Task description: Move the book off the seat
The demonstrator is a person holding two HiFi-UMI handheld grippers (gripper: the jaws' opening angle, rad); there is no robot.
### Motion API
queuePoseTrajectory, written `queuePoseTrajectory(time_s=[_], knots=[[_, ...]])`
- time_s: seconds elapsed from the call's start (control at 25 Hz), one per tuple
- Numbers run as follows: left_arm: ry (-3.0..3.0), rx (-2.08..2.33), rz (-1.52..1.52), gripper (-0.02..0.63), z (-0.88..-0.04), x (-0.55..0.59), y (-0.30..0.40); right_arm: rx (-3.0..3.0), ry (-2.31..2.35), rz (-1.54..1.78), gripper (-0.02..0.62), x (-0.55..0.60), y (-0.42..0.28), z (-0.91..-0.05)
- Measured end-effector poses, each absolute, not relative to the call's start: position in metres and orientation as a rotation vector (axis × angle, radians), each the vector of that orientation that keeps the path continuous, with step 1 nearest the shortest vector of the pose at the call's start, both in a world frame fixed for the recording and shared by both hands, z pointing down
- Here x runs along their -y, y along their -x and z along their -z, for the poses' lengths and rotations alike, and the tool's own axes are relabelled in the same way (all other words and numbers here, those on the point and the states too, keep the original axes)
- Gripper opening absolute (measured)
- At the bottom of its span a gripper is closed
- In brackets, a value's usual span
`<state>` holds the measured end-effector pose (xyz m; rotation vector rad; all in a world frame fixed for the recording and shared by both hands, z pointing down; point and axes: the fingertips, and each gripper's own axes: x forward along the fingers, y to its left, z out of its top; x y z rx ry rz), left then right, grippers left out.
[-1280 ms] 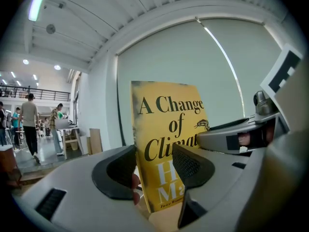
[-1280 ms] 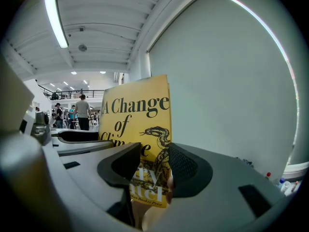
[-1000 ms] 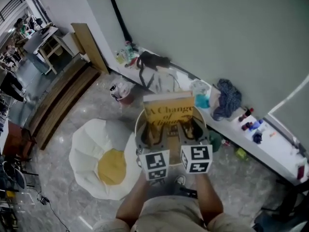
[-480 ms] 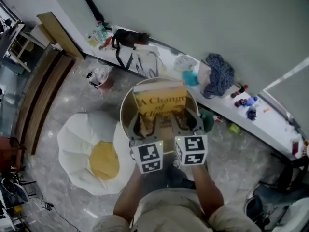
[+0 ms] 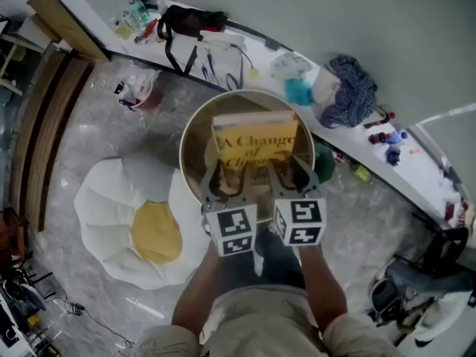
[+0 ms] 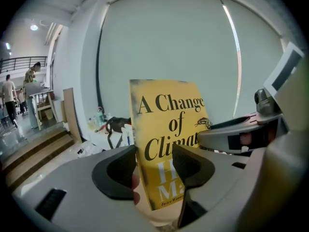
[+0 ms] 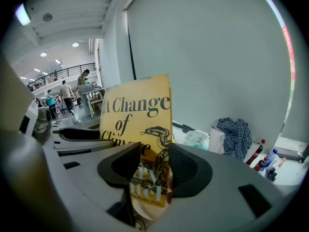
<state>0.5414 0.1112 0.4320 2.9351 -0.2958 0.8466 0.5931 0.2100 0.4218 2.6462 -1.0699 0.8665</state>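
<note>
A: Floor [image 5: 89, 125] at far left?

B: Bears a white cushion [image 5: 111, 199] with a yellow middle, lying flat, just beside the seat [image 5: 195, 143]. Farther back, black bag [image 5: 190, 19] on the ledge [image 5: 416, 173] along the wall.

A: And left claw [image 5: 225, 175]?

B: Clamped on the lower left edge of the book [image 5: 254, 149], pads pressed to both faces.

A: And the book itself?

B: Stands upright, yellow cover and dark title turned toward the person, gripped along its lower edge on both sides. Hangs over the round tan seat, inside its rim as seen from above. Hard to tell whether touching the seat top or just clear of it.

A: And right claw [image 5: 291, 171]?

B: Grips the lower right edge the same way, jaws tight on cover and back. Sits close beside the left claw, marker cubes side by side, near but apart.

A: Farther right?

B: More clutter on the ledge: first a blue checked cloth [image 5: 353, 80] in a heap, then small bottles [image 5: 387, 136] past it, red and blue among them.
</note>
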Motion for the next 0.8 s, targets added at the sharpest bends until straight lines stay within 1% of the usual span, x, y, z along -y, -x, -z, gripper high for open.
queuePoseTrajectory(time_s=[0.24, 0.52, 0.8], knots=[[-2.865, 0.256, -0.939, 0.245, -0.5, -0.103, -0.554, 1.029, -2.601, -0.955, 0.189, -0.201, -0.606, -0.485], [-2.772, 0.273, -1.098, 0.245, -0.588, -0.11, -0.56, 1.04, -2.525, -1.121, 0.187, -0.207, -0.613, -0.574], [-2.67, 0.314, -1.216, 0.245, -0.658, -0.128, -0.569, 1.095, -2.418, -1.238, 0.189, -0.223, -0.629, -0.647]])
